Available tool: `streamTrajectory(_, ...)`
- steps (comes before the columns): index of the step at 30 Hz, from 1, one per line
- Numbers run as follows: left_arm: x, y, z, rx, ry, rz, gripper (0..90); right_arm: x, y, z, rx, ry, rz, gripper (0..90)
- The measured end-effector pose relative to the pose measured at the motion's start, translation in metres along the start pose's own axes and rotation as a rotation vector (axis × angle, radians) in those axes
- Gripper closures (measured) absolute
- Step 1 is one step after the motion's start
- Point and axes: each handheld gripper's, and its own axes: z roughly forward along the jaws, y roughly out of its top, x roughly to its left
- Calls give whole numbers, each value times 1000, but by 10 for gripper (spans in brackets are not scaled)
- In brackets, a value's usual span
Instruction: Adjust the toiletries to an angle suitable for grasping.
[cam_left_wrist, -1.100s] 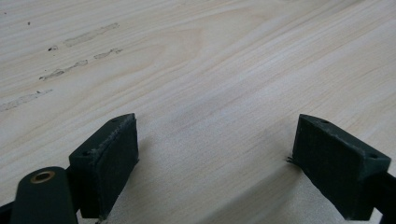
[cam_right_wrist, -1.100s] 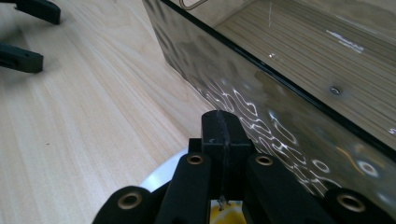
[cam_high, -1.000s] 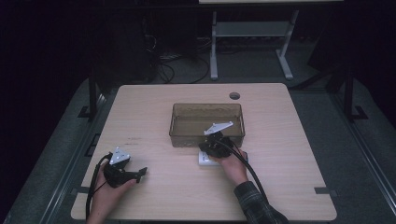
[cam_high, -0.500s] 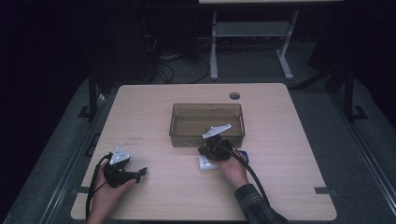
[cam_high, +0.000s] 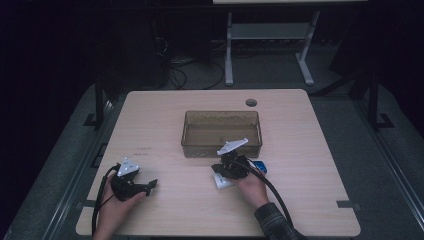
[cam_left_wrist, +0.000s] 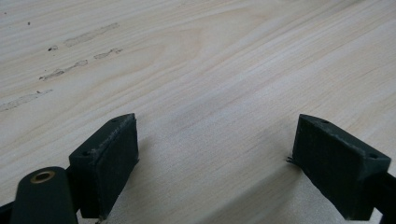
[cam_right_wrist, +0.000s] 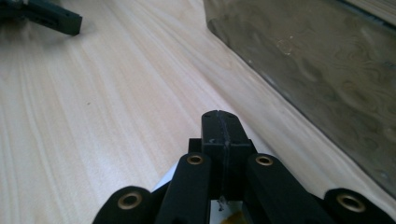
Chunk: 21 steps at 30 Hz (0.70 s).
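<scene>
My right gripper hovers low over the table just in front of a translucent brown bin, its jaws shut flat against each other. Nothing shows between the pads. A white packet lies under it, and a small blue item sits by the hand's right side. My left gripper rests at the table's front left, jaws wide open over bare wood. It also appears far off in the right gripper view as the left gripper.
The bin looks empty and stands mid-table. A round cable hole is behind it. Metal frame legs and cables stand on the dark floor beyond the table's far edge.
My right hand has drawn slightly toward the near edge, and the white packet sits a little nearer too. The blue item now shows beside the hand. The left gripper has stayed put.
</scene>
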Motion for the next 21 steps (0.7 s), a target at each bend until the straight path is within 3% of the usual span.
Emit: streamTrajectory(21,0,0,0,2,0,3,132,19,-22,-19,6,41,-23,900)
